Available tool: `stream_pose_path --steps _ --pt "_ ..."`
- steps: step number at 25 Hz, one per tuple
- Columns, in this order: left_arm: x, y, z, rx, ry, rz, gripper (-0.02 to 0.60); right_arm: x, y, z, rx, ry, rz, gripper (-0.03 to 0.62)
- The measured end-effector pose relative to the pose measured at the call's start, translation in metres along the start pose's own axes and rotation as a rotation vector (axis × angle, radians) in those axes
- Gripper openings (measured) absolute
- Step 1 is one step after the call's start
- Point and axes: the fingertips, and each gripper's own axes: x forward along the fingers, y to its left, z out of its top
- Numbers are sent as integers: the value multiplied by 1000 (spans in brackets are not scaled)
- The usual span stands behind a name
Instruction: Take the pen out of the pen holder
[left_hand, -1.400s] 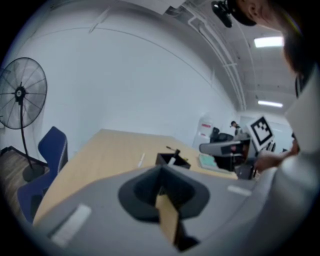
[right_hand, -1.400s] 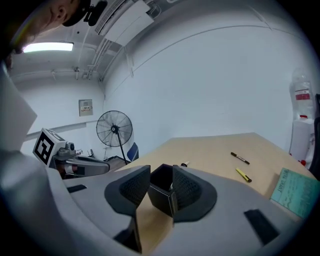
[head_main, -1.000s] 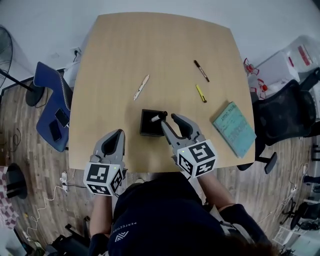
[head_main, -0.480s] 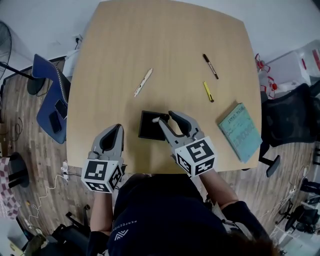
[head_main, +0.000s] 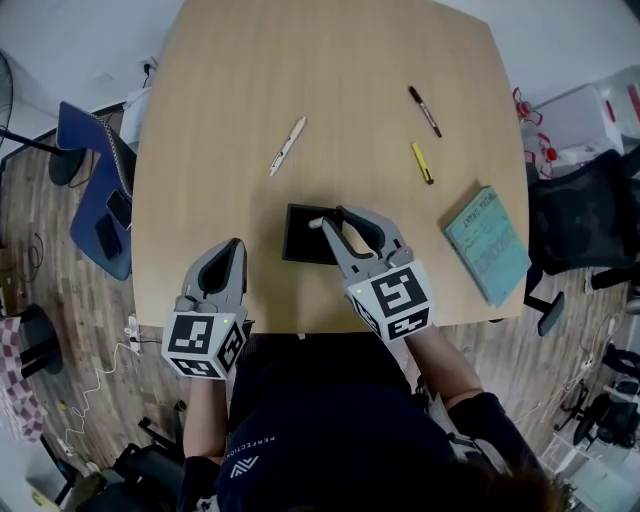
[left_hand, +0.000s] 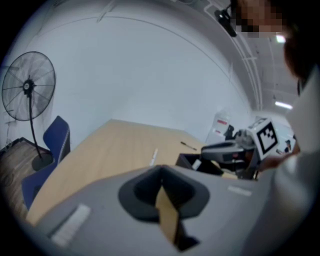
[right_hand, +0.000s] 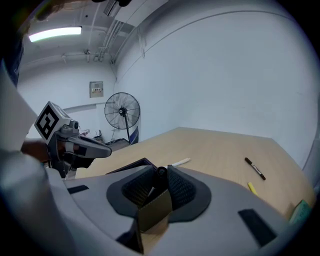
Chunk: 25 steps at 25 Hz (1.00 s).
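Observation:
A black square pen holder (head_main: 300, 240) stands near the table's front edge. A pen with a white cap (head_main: 318, 222) leans out of its right side. My right gripper (head_main: 333, 222) reaches over that side. Its jaws are closing, with the pen between them. In the right gripper view the pen's dark end (right_hand: 161, 172) sits between the ribbed pads (right_hand: 181, 187), and both pads touch it. My left gripper (head_main: 232, 246) rests shut and holds nothing, left of the holder and apart from it. The left gripper view shows the holder (left_hand: 187, 160) and the right gripper (left_hand: 220, 150) ahead.
A white pen (head_main: 287, 146), a black marker (head_main: 424, 110) and a yellow pen (head_main: 423, 163) lie farther back on the table. A teal notebook (head_main: 487, 243) sits at the right edge. A blue chair (head_main: 100, 190) stands left, a black chair (head_main: 580, 220) right.
The right gripper's jaws have narrowed around the pen at the holder. Both grippers sit a little lower. The left gripper has stayed shut beside the holder.

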Motion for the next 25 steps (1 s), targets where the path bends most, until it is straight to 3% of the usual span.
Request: stream_pose_path --steps 13,25 --pt "-21 12 14 33 -52 -83 8 -9 17 11 -10 7 -92 60" --pt "-39 12 38 20 -141 -164 8 -34 36 57 -25 -99 -134 60"
